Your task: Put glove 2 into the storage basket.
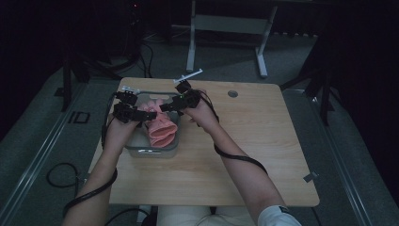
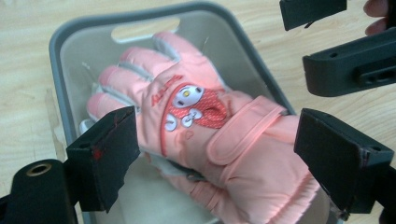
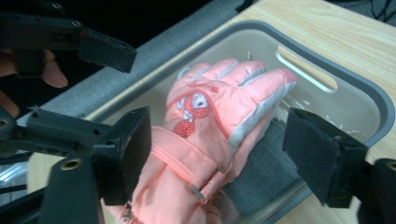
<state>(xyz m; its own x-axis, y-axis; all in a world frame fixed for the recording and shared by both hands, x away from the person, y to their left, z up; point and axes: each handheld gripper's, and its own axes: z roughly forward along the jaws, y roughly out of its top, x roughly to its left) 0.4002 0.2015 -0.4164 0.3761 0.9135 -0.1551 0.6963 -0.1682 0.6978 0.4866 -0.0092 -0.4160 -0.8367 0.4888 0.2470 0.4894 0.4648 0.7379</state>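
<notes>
One pink glove (image 2: pixel 201 135) lies in one grey plastic bin (image 2: pixel 70 32) on the wooden desk (image 1: pixel 254 141). The glove is palm-down with its fingers toward the bin's slotted handle end and its cuff hanging over the near rim. In the right claw's view a second, grey knitted thing (image 3: pixel 261 182) lies under the glove; whether it is another glove cannot be told.

Two claws hang over the bin. In the high view the left claw (image 1: pixel 136 113) is held over the bin's left side, the forearm coming up from the bottom edge with a black cable trailing round it. The right claw (image 1: pixel 171 106) reaches in from the right, its wrist bent so that the jaws point left and down toward the glove. The two claws are close together above the glove's finger end.

Both claws are spread wide and hold nothing. In the left claw's view (image 2: pixel 215 154) the pads stand on either side of the glove's cuff, clear of it. In the right claw's view (image 3: pixel 219 158) the pads likewise flank the glove without pressing.

The claw views show the cartoon patch and the wrist strap on the glove's back, which the high view is too dim to give. The high view alone shows the whole desk and both forearms.
</notes>
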